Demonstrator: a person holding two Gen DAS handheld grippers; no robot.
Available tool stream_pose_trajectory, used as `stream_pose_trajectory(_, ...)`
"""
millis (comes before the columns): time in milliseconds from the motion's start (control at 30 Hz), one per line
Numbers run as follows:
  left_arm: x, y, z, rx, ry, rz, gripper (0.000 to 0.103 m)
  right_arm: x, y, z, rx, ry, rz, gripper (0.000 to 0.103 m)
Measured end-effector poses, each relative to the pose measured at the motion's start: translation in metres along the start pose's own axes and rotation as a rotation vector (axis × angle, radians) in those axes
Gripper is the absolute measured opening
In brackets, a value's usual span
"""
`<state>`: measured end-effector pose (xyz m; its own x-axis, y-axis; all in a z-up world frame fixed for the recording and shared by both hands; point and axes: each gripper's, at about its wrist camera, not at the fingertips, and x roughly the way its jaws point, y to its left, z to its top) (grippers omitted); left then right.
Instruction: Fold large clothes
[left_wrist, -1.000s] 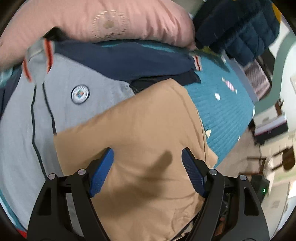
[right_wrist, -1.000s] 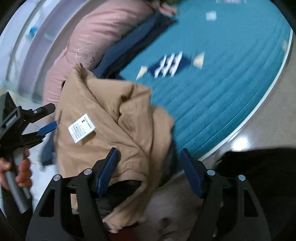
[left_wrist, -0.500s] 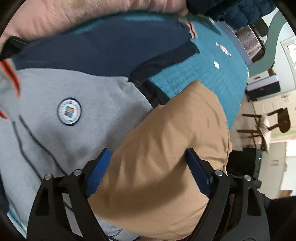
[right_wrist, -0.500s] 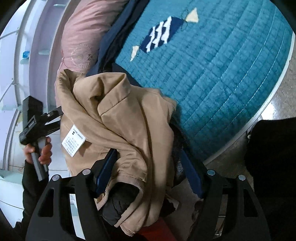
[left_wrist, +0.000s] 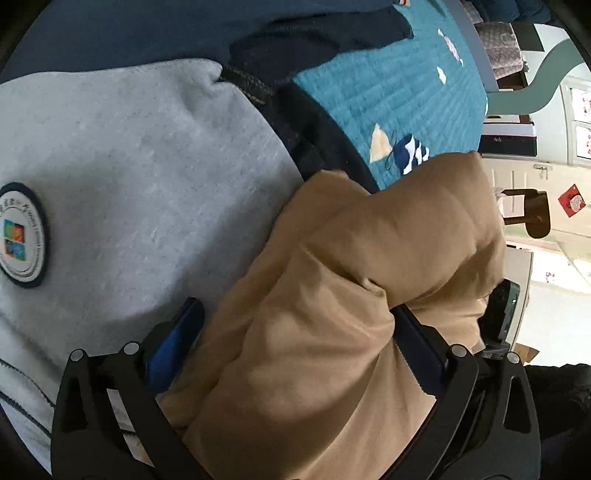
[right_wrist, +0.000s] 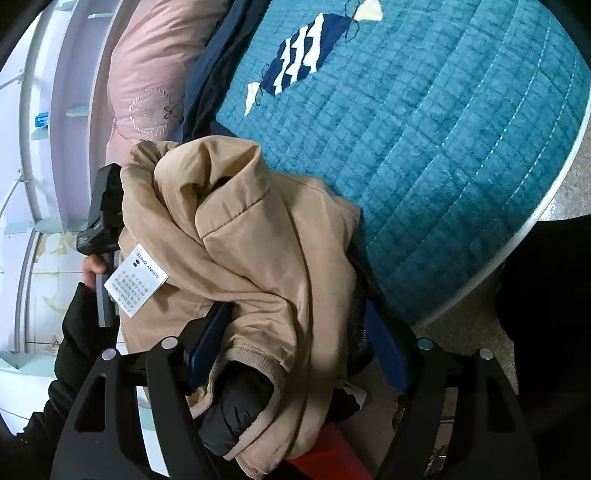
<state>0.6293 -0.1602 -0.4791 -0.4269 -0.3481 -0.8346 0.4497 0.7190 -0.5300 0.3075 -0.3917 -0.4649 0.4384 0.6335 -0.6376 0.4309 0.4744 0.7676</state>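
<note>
- Clothes lie in a heap on a bed with a blue-green quilt (right_wrist: 424, 147).
- We see a tan jacket (left_wrist: 332, 332) bunched up between the fingers of our left gripper (left_wrist: 295, 332).
- Left gripper's jaws have just been opening and now stand wide. The tan jacket fills the gap, and its cloth lies against the right finger. We cannot tell if the blue left finger (left_wrist: 173, 343) touches it.
- Just past the left finger lies a grey sweatshirt (left_wrist: 147, 166) with a round badge (left_wrist: 20, 236). The jacket rests partly on it.
- Beyond the sweatshirt we see dark blue clothes (left_wrist: 314, 55).
- Our right gripper (right_wrist: 295, 350) has the same tan jacket (right_wrist: 258, 240) between its fingers too. Its jaws have just been opening a little. Cloth lies against both fingers, so it looks held.
- A white label (right_wrist: 136, 284) hangs on the jacket, to the left of this gripper.
- A black lining (right_wrist: 236, 413) peeks out of a cuff near the gripper's base.
- Far ahead on the left sits a pink pillow (right_wrist: 147, 74).
- At the left we see a hand (right_wrist: 92, 269) holding the other gripper's handle.
</note>
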Motion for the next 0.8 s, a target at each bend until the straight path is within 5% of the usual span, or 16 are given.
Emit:
stream_pose_trajectory(67,0.001,-0.004,0.001,0.01,0.016,0.014,0.099,0.001,0.002,0.0,0.0,0.002,-0.002,0.072)
stream_pose_trajectory(333,-0.014,-0.039,-0.011,0.091,-0.02,0.164,0.067,0.006,0.007,0.005,-0.002,0.005,-0.003,0.071)
stream_pose_trajectory(567,-0.006,-0.088,-0.024,0.188,0.027,0.366,0.067,0.006,0.004,0.007,-0.018,0.008,-0.01,0.071)
stream_pose_trajectory(633,0.002,-0.089,-0.025,0.208,0.033,0.401,0.078,0.007,0.004,0.008,-0.022,0.009,-0.013,0.071)
stream_pose_trajectory(800,0.008,-0.061,-0.004,0.118,0.005,0.276,0.081,0.008,0.002,0.01,-0.005,0.006,-0.002,0.071)
